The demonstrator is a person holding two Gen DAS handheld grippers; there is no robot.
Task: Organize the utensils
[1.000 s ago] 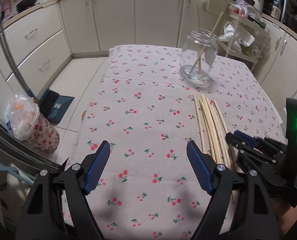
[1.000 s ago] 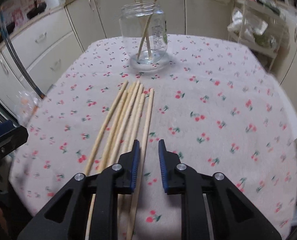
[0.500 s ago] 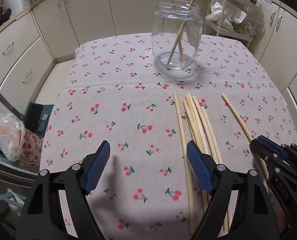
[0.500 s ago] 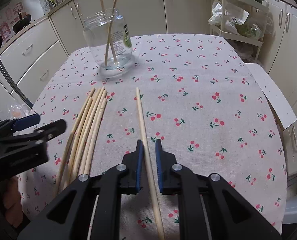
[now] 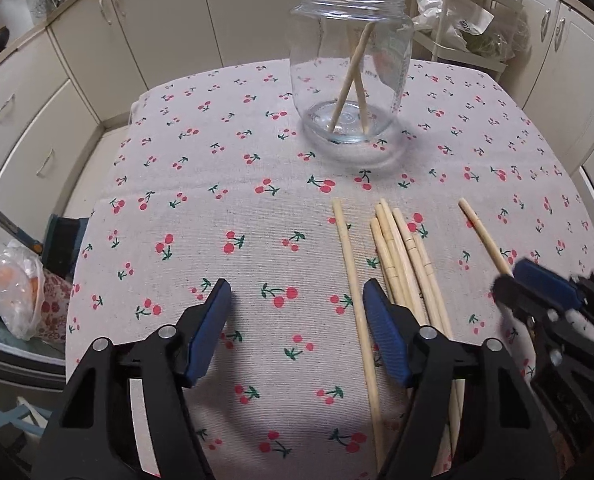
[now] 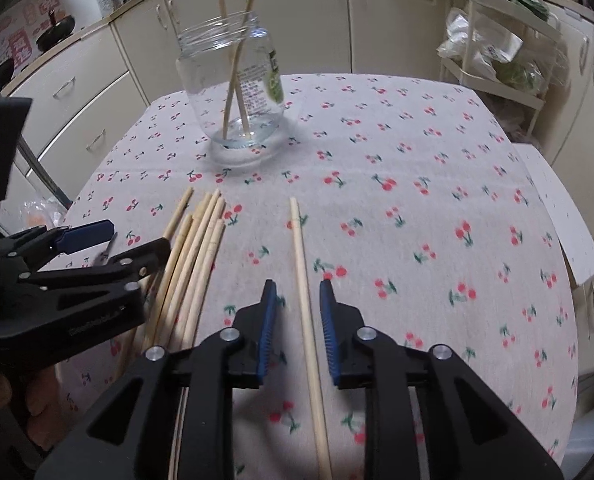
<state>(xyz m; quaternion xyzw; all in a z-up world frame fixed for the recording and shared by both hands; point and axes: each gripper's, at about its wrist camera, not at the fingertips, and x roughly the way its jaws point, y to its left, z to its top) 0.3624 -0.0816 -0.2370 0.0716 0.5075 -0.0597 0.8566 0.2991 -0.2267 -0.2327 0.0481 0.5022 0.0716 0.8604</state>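
Observation:
A clear glass jar [image 5: 351,68] stands at the far middle of the table with two wooden chopsticks in it; it also shows in the right wrist view [image 6: 233,92]. A bundle of several chopsticks [image 5: 401,256] lies on the cloth, also in the right wrist view [image 6: 195,256]. One single chopstick [image 6: 307,300] lies apart to the right, between the jaws of my right gripper [image 6: 297,300], which is open around it without touching. My left gripper [image 5: 297,316] is open and empty, its right finger over the bundle's left side.
The table wears a cherry-print cloth [image 5: 217,208]. Cream kitchen cabinets [image 5: 157,20] ring the table. A wire rack with bags [image 6: 497,52] stands at the back right. A plastic bag on a patterned bin [image 5: 21,292] sits on the floor to the left.
My right gripper has opened from nearly shut around the single chopstick, which it had pulled away from the bundle. My left gripper moved forward toward the jar and bundle.

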